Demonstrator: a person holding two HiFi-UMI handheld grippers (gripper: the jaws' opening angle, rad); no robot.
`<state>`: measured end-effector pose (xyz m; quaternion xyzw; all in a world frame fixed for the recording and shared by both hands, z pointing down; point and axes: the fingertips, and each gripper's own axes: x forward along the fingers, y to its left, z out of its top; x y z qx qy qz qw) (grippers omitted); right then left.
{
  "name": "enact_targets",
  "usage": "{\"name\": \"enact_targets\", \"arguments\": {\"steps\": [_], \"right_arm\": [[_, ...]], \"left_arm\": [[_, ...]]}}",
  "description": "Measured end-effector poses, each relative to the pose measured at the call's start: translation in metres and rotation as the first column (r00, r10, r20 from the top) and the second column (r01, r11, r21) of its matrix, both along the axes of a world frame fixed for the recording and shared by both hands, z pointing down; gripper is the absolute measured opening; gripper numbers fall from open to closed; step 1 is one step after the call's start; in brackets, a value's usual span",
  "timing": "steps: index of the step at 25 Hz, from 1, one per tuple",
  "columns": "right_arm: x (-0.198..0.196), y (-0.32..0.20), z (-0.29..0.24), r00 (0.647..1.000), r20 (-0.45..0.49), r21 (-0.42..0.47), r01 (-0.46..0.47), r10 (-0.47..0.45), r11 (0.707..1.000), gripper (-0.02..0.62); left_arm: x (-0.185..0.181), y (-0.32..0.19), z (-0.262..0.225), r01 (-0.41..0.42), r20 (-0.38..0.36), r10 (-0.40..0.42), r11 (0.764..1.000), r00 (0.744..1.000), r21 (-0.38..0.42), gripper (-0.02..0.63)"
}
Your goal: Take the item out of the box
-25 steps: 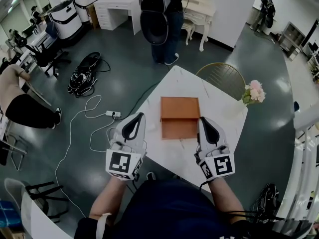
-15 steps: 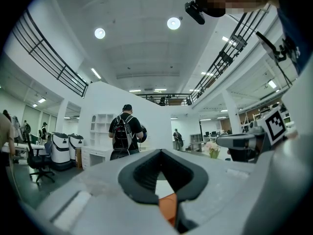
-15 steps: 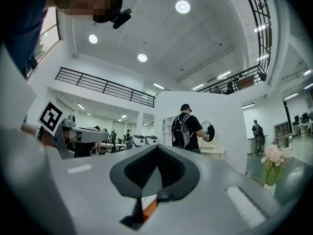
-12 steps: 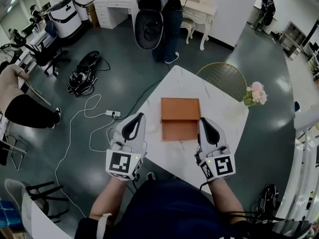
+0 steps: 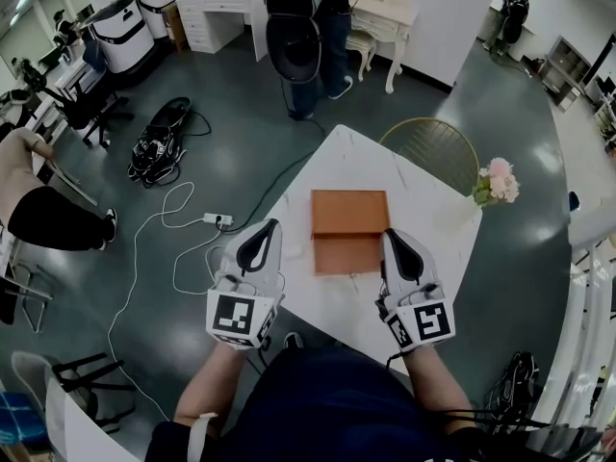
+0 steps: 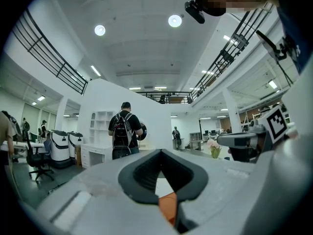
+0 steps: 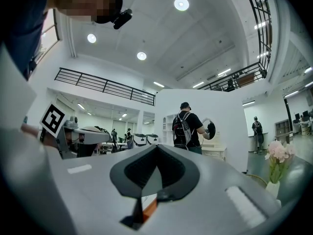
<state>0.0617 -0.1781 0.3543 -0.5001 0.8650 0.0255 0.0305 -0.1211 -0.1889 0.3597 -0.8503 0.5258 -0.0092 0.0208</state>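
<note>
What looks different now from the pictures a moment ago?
Only the person with the black backpack, standing beyond the white marble table, moved. Their feet stepped apart, and the dark round thing they hold swung a little. Nothing was grabbed or let go. The flat orange-brown rectangular box lies where it was. The left gripper and right gripper stay on either side of it, shut and empty.
</note>
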Motion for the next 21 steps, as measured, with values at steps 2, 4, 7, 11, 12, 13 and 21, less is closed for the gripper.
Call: {"name": "enact_targets", "arguments": {"steps": [2, 4, 7, 11, 12, 13, 21], "right_arm": [[-0.001, -0.002, 0.001, 1.0, -0.002, -0.005, -0.005, 0.005, 1.0, 0.002], [-0.002, -0.004, 0.003, 1.0, -0.004, -0.009, -0.012, 0.012, 1.0, 0.002], [-0.002, -0.007, 0.007, 1.0, -0.003, -0.02, -0.019, 0.018, 1.0, 0.002], [-0.012, -0.009, 0.012, 1.0, -0.002, -0.035, -0.018, 0.018, 0.999, 0.002], [-0.014, -0.01, 0.012, 1.0, -0.003, -0.036, -0.018, 0.018, 0.999, 0.002], [-0.016, -0.011, 0.012, 1.0, -0.004, -0.036, -0.019, 0.019, 0.999, 0.002], [-0.029, -0.015, 0.017, 0.999, -0.02, -0.053, -0.031, 0.03, 0.998, 0.002]], "left_arm": [[-0.001, -0.002, 0.001, -0.003, -0.002, 0.003, 1.0, 1.0, -0.004, 0.002], [-0.002, -0.005, 0.004, -0.008, 0.0, 0.008, 1.0, 1.0, -0.006, 0.002], [-0.004, -0.01, 0.009, -0.011, -0.001, 0.011, 1.0, 1.0, -0.014, 0.002], [-0.012, -0.014, 0.013, -0.014, -0.002, 0.014, 1.0, 1.0, -0.024, 0.002], [-0.014, -0.015, 0.013, -0.016, -0.001, 0.016, 1.0, 1.0, -0.024, 0.002], [-0.016, -0.015, 0.013, -0.018, 0.0, 0.018, 1.0, 1.0, -0.024, 0.002], [-0.032, -0.022, 0.016, -0.028, 0.007, 0.028, 0.999, 1.0, -0.027, 0.002]]}}
